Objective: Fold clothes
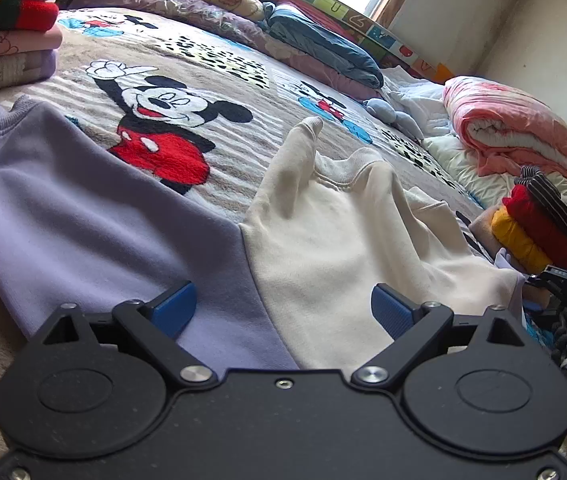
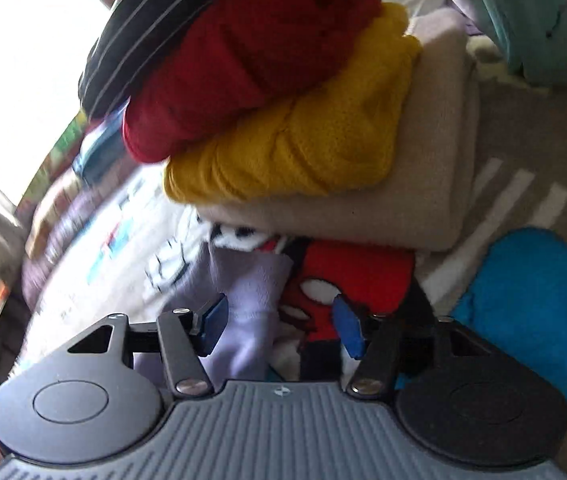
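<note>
A sweatshirt with a cream body and lavender sleeves lies spread on a Mickey Mouse blanket. My left gripper is open, its blue pads low over the seam between lavender sleeve and cream body, holding nothing. My right gripper is open in a blurred view, with a lavender cuff lying between its blue pads; the jaws do not grip it. The right gripper also shows at the right edge of the left wrist view.
A stack of folded clothes, black striped, red, yellow and beige, sits just beyond the right gripper and shows in the left wrist view. Another folded stack stands at the far left. Rolled pink bedding and quilts line the back.
</note>
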{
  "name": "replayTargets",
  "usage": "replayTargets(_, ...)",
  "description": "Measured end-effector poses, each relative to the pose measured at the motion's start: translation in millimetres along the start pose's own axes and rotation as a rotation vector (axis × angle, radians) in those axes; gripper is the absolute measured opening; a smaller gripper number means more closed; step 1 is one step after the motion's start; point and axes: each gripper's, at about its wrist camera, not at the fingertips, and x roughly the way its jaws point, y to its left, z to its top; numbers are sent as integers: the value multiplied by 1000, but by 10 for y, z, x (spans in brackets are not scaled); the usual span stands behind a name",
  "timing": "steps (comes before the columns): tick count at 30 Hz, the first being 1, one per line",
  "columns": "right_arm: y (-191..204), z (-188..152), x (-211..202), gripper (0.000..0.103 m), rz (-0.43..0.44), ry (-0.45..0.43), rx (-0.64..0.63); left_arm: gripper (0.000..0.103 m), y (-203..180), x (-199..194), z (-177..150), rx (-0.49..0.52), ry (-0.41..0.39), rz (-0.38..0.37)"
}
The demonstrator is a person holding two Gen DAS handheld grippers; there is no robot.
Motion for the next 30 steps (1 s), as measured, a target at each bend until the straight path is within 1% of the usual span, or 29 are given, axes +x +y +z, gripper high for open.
replayTargets(1,25,2,-12,43,7,-7,-6,97,-5,6,-1,5,0,0)
replayTargets(3,75,5,-37,35,22,-20,-17,97,-17,17,-1,14,1,3)
replayTargets(4,100,7,-50,23,30,-26,-23,97,-23,21,-2,18,1,4)
replayTargets(5,124,9,-62,15,37,-33,-28,98,-28,23,-3,21,1,6)
replayTargets(7,174,12,-87,12,52,-46,-39,98,-33,22,-5,24,1,8)
replayTargets(11,278,33,-191,11,84,-79,-59,98,-30,12,-7,22,0,8)
replayTargets(15,344,120,-684,11,112,-135,-39,98,-37,1,-10,23,0,11)
replayTargets(20,314,181,-1299,11,124,-172,-22,98,-37,-7,-9,20,1,11)
replayTargets(24,85,140,-1469,10,71,-177,6,98,-36,-3,-7,23,2,13)
replayTargets(25,24,129,-1504,7,56,-178,13,98,-34,-2,-7,22,2,12)
replayTargets(30,-281,74,-1677,5,-17,-185,48,98,-54,18,-12,37,3,22)
